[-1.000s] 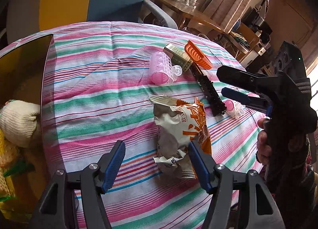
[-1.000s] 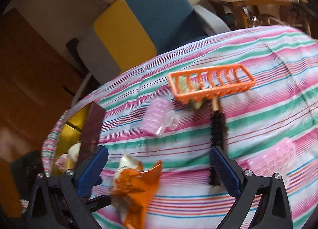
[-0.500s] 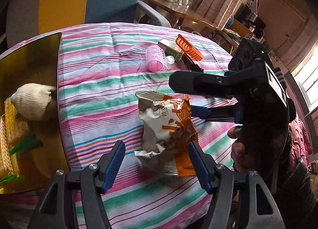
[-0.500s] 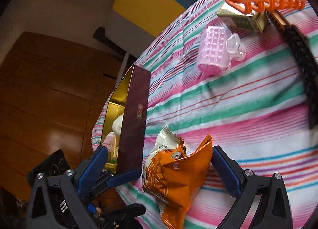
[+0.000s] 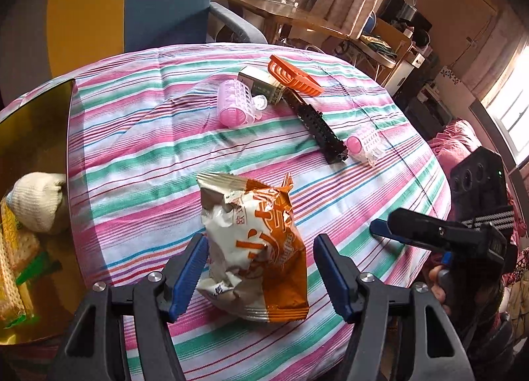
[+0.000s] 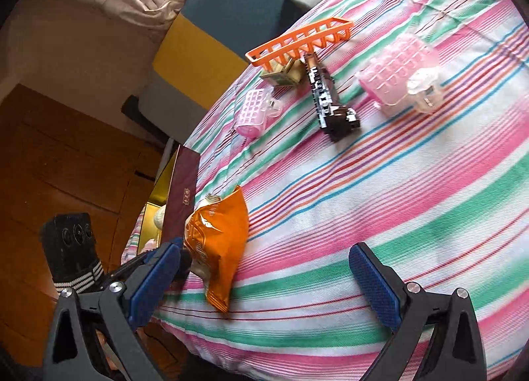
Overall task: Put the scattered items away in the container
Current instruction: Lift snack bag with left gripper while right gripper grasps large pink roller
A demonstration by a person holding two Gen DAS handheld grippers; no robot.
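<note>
left wrist view: one gold box (image 5: 36, 123) at the striped cloth's (image 5: 139, 136) edge; beside it one snack bag (image 5: 254, 248) between the left gripper's (image 5: 259, 270) spread jaws, untouched. beyond the bag: two pink rollers (image 5: 236, 105), one orange rack (image 5: 292, 75), one black strip (image 5: 319, 125). right gripper (image 6: 264, 282) gapes, empty.

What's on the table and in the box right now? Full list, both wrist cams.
crinkled orange-and-white snack bag: 1, table's near edge, between the left jaws
pink plastic hair rollers: 2, one mid-table, one further right
long black bristled brush: 1, between the rollers
orange slotted plastic comb: 1, far side
small green-and-gold carton: 1, beside the comb
gold-lined box: 1, left edge; holds a cream knitted item and yellow-green packets
striped tablecloth: 1, pink, green, white
left gripper: open
right gripper: open
</note>
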